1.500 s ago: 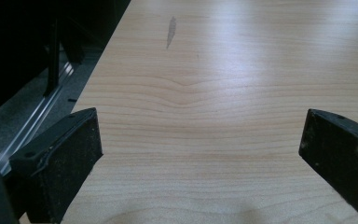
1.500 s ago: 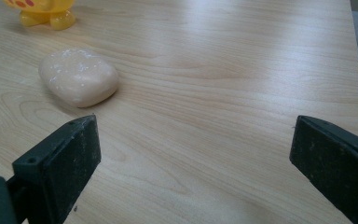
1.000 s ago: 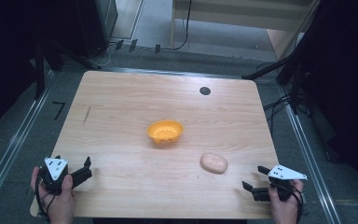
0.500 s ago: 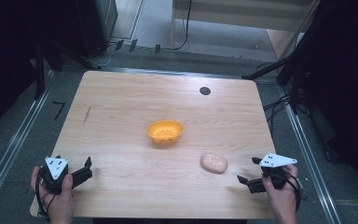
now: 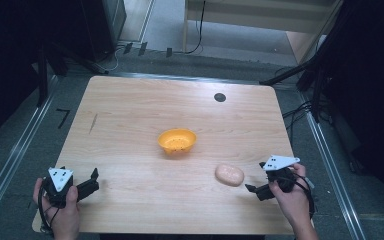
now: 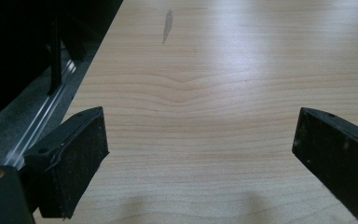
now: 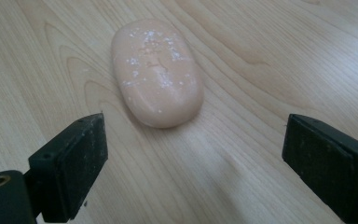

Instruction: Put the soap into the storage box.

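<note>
Right gripper view: soap (image 7: 157, 72) lies flat on the table (image 7: 270, 60), just ahead of the right tool (image 7: 193, 165), jaws apart, nothing between. Best to straddle the soap across its narrow width, then close (slippery, rounded). Orange bowl (image 5: 177, 141) sits beyond the soap. Left tool (image 5: 89, 181), far from the soap, also apart, empty. Pale wood top, dark room around.

Pink oval soap bar (image 7: 156, 72), white-speckled top, lying flat on table, near front right.
</note>
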A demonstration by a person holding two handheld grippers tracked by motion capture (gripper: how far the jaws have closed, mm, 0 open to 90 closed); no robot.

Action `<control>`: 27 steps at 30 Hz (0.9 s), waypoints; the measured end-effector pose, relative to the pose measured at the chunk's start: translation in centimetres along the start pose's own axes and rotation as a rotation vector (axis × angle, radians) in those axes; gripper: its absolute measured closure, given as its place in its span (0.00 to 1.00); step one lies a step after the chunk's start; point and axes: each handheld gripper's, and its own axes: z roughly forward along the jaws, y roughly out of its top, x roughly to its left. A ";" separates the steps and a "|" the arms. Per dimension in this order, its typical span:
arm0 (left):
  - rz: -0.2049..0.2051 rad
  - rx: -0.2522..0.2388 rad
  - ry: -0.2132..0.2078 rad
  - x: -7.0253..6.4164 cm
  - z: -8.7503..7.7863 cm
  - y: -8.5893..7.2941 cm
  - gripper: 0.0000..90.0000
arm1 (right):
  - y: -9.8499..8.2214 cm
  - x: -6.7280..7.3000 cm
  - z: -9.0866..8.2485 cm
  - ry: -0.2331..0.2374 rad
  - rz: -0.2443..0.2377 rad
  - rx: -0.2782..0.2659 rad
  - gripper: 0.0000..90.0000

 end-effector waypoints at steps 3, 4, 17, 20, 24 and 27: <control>-0.001 -0.004 -0.006 0.0 0.0 0.0 0.04 | 0.6 0.3 0.6 0.000 -0.036 0.033 0.14; -0.001 -0.002 -0.007 0.0 0.0 0.0 0.04 | 0.8 0.4 0.7 0.005 -0.041 0.036 0.14; 0.001 -0.003 -0.009 -0.1 0.0 0.0 0.04 | 2.5 0.9 1.9 0.035 -0.091 0.103 0.16; 0.001 -0.003 -0.010 -0.1 0.0 0.0 0.04 | 2.7 0.8 2.2 0.039 -0.095 0.115 0.16; 0.001 -0.003 -0.011 -0.1 0.0 0.0 0.04 | 3.0 0.8 2.4 0.042 -0.097 0.131 0.16; 0.000 -0.003 -0.011 -0.1 0.0 0.0 0.04 | 3.4 0.8 2.7 0.047 -0.105 0.143 0.16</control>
